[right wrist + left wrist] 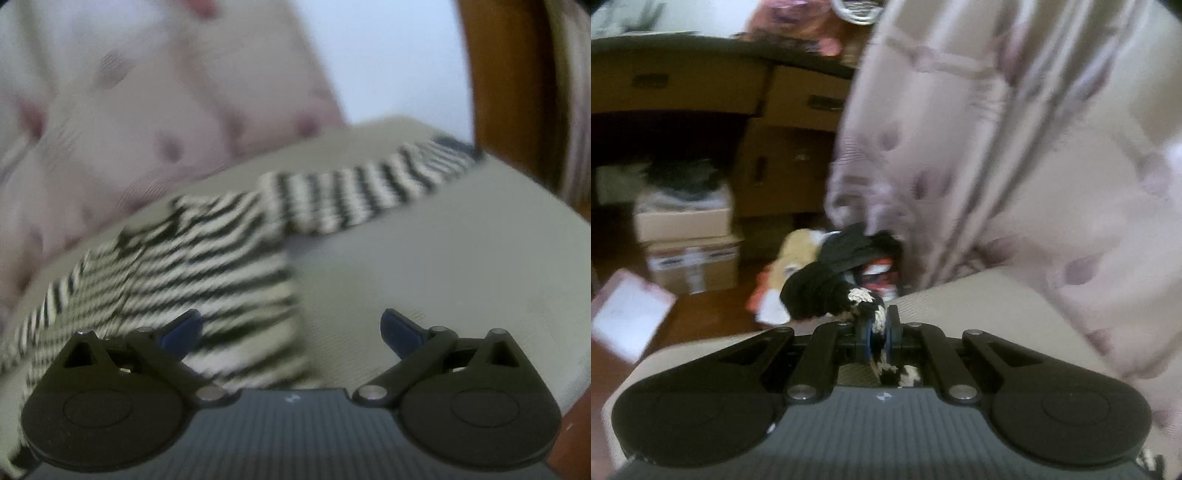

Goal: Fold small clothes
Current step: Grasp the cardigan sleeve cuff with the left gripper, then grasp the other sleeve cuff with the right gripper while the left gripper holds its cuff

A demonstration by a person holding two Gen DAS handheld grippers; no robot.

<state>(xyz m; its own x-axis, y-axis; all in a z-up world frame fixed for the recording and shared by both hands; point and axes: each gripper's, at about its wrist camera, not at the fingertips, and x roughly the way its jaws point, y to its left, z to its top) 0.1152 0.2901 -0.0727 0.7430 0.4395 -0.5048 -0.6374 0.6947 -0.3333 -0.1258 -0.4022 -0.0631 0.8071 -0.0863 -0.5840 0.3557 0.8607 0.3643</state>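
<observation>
My left tongs [878,326] are clamped tight on a pinch of black-and-cream knit, the fabric [866,301] bunching up just past the tips and trailing back under them. My right tongs [291,330] stand wide with nothing between the blue pads [183,330]; the left pad hangs over the striped jumper [207,258], the right over bare cushion [424,258]. The jumper lies flat on that beige cushion, one sleeve [365,192] stretched away to the far right. Behind it a pale spotted cloth [129,129] hangs as a backdrop, and in the left view it crowds the right side. Beyond the left tongs, off the cushion's edge, I see a heap of clothes [849,254] on the floor, then stacked cardboard boxes [690,240]. It is all blurred.
</observation>
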